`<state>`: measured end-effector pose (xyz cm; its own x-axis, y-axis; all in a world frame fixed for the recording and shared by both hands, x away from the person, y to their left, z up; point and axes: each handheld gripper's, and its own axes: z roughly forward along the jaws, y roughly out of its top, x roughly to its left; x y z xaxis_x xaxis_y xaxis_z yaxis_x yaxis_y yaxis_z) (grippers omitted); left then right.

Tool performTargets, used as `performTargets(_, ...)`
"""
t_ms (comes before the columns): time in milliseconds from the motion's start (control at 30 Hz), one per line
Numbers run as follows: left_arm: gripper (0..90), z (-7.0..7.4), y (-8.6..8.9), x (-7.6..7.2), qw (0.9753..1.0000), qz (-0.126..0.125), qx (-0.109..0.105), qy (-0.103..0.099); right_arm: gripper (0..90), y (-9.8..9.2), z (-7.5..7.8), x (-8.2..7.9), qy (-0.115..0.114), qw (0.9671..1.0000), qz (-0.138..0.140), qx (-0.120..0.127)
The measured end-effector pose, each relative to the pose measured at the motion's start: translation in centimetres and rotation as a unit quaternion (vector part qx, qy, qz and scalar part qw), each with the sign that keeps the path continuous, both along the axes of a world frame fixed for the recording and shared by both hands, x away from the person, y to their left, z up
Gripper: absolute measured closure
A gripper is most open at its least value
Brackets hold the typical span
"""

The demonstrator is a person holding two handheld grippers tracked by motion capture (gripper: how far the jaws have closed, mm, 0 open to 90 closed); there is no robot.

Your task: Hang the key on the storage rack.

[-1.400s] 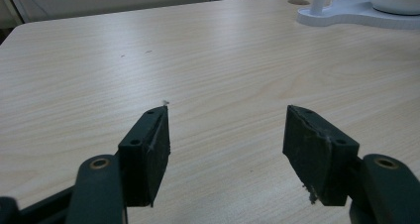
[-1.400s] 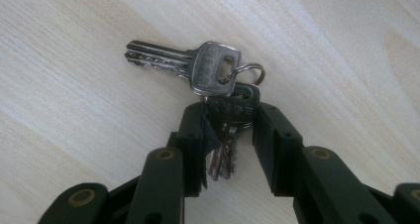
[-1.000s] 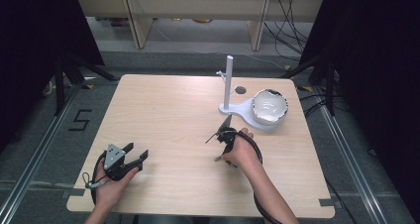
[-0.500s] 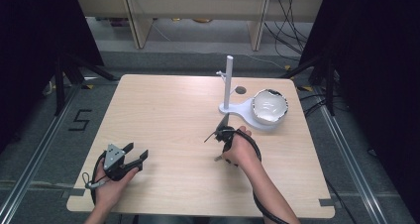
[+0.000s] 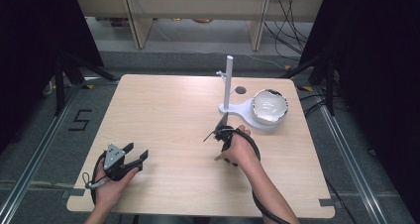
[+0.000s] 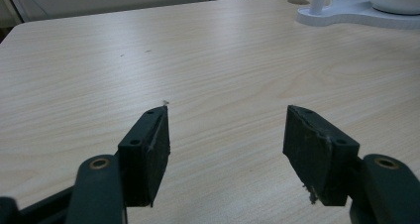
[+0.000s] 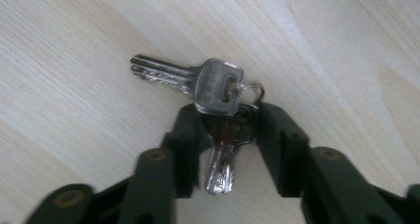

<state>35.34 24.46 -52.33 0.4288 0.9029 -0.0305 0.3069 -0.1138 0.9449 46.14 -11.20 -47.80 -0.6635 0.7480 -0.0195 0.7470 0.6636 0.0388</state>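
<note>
Near the table's right-centre, your right gripper [image 5: 221, 131]: it has slid a little toward the white stand compared with a second ago, and your hand has turned slightly with it.
Right claw: its jaws are closed in on a bunch of keys [image 7: 218, 105], pinching a dark key [image 7: 225, 149] between the pads while a silver key [image 7: 190, 80] fans out beyond the tips over the wood.
Keys' place: at the right gripper's tips, just in front of the stand's base; whether they are lifted off the table [image 5: 168, 120] you cannot tell.
Left gripper [image 5: 137, 153]: same spot as before, at the near-left corner, held low in your left hand [image 5: 111, 184].
Left claw: spread wide, nothing between the pads [image 6: 153, 149], bare wood ahead of them.
Stand [image 5: 228, 85]: a white post on a flat white base, toward the far right, close to your right gripper.
Bowl [image 5: 270, 106]: white, sitting on the stand's base, near the table's right edge.
Open room: the whole left and middle of the table is bare wood, from your left gripper out to the far edge.
Edges: your left gripper sits close to the near edge and the left edge; your right gripper is well clear of all edges.
</note>
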Motion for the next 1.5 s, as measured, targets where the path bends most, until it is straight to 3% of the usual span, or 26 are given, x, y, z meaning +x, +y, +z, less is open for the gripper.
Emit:
performTargets(267,34.4,0.0,0.0,0.0,1.0,-0.001,-0.002,-0.002,68.0,0.0,0.1,-0.2,0.001,0.9999,-0.011,0.001)
performTargets(300,34.4,0.0,0.1,0.0,1.0,0.001,-0.001,0.002,68.1,-0.2,0.1,-0.1,-0.005,0.9999,0.012,0.001)
performTargets(433,34.3,0.0,0.1,0.0,1.0,-0.001,-0.004,-0.002,68.2,-0.2,0.1,-0.5,-0.007,0.9999,-0.009,0.005)
performTargets(467,34.3,0.0,0.1,0.0,1.0,-0.001,-0.004,-0.002,68.1,-0.3,0.1,-0.4,-0.009,0.9999,0.004,0.009)
performTargets(867,34.3,0.0,0.0,-0.1,1.0,-0.002,-0.001,0.0,68.2,-1.2,0.2,-1.3,-0.018,0.9992,-0.007,0.035)
performTargets(1000,34.3,0.0,0.0,-0.1,1.0,0.0,0.002,0.0,68.2,-1.4,0.8,-1.5,-0.023,0.9991,-0.009,0.036)
performTargets(1033,34.3,0.0,0.0,0.0,1.0,-0.003,-0.001,-0.002,68.2,-1.1,1.1,-1.8,-0.013,0.9983,-0.043,0.036)
performTargets(1167,34.4,0.0,0.0,0.0,1.0,-0.003,-0.001,-0.003,68.2,-1.8,1.6,-1.5,-0.04,0.9976,0.006,0.056)
performTargets(1200,34.4,0.0,0.0,0.0,1.0,-0.003,-0.001,-0.003,68.2,-1.8,1.9,-1.7,-0.035,0.9976,-0.011,0.059)
performTargets(1300,34.4,0.0,0.0,-0.1,1.0,-0.003,0.0,-0.003,68.2,-2.0,2.5,-1.8,-0.038,0.9967,-0.02,0.069)
performTargets(1333,34.3,0.0,0.0,0.0,1.0,-0.003,0.0,-0.004,68.2,-2.0,2.5,-1.8,-0.038,0.9967,-0.02,0.069)
performTargets(1367,34.3,0.0,0.0,0.0,1.0,-0.003,0.0,-0.003,68.2,-2.3,2.5,-1.7,-0.045,0.9964,-0.001,0.072)
performTargets(1500,34.4,0.0,-0.1,0.0,1.0,-0.003,0.001,-0.003,68.2,-2.6,3.5,-1.9,-0.041,0.9947,-0.023,0.091)
